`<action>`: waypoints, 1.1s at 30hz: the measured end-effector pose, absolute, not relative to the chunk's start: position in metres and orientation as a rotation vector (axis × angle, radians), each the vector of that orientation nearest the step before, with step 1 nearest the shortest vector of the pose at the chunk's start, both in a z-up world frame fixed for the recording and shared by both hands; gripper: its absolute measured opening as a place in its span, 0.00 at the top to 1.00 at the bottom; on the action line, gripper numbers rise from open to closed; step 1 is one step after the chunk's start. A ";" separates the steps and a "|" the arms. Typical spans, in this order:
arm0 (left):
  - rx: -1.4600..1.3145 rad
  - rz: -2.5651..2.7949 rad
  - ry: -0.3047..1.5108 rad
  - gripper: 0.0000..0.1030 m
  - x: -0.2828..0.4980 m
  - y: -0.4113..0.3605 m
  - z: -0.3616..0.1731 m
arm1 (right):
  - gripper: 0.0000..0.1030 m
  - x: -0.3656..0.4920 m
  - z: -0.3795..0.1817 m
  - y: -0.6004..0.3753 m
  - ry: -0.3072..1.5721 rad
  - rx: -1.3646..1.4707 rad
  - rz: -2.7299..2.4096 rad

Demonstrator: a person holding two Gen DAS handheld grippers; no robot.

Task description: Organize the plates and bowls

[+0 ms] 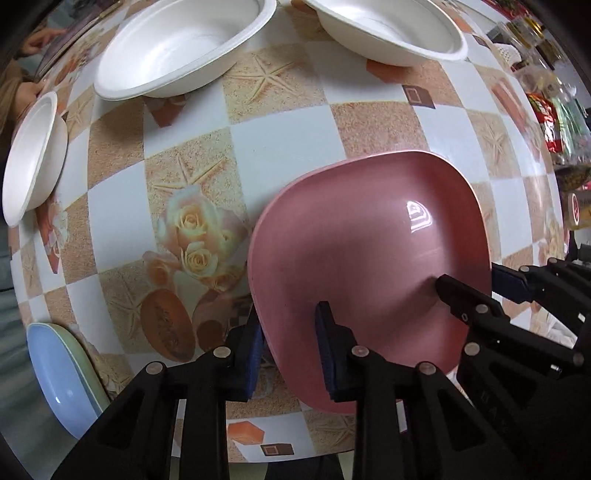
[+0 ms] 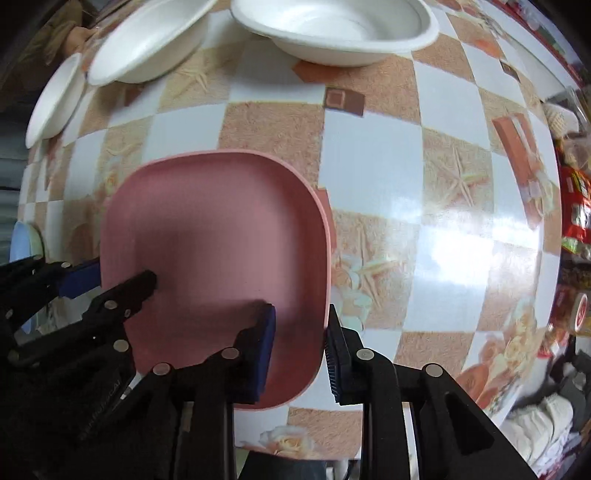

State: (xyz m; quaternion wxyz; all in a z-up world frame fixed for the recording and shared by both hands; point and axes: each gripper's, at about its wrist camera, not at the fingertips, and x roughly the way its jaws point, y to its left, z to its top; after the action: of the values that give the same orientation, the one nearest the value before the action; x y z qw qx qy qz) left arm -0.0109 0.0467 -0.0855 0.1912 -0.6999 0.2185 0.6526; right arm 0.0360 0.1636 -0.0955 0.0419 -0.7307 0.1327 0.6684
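Pink plate (image 1: pixel 354 258) sits near the table's (image 1: pixel 280 144) front edge, both claws straddling opposite rims, jaws wide, nothing pinched yet. Left gripper (image 1: pixel 288 343) and right gripper (image 2: pixel 301 343) look set for a 2-sided lift toward the blue-green stack (image 1: pixel 62 373).

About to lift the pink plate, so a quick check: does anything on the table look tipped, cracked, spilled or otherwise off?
Nothing stands out. The pink plate lies flat and whole, with both grippers, left and right, open astride its edges. The three white bowls sit upright and empty, no spills.
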 end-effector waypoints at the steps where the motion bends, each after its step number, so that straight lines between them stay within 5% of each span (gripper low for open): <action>1: -1.965 1.828 0.622 0.74 -0.009 0.046 -0.085 | 0.75 0.037 -0.096 0.164 0.442 -2.247 2.026; 15: -1.880 1.839 0.680 0.74 0.029 -0.007 -0.044 | 0.76 0.067 -0.059 0.115 0.612 -2.358 1.943; 33: -1.893 1.992 0.587 0.74 0.013 -0.111 -0.019 | 0.76 0.032 -0.025 0.006 0.478 -2.462 2.042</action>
State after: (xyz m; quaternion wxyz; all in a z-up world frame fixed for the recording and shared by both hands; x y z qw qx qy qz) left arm 0.0133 -0.1114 -0.0188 0.1648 -0.6645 0.2059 0.6992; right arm 0.0318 0.0060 -0.0253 -0.0462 -0.7605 0.1476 0.6307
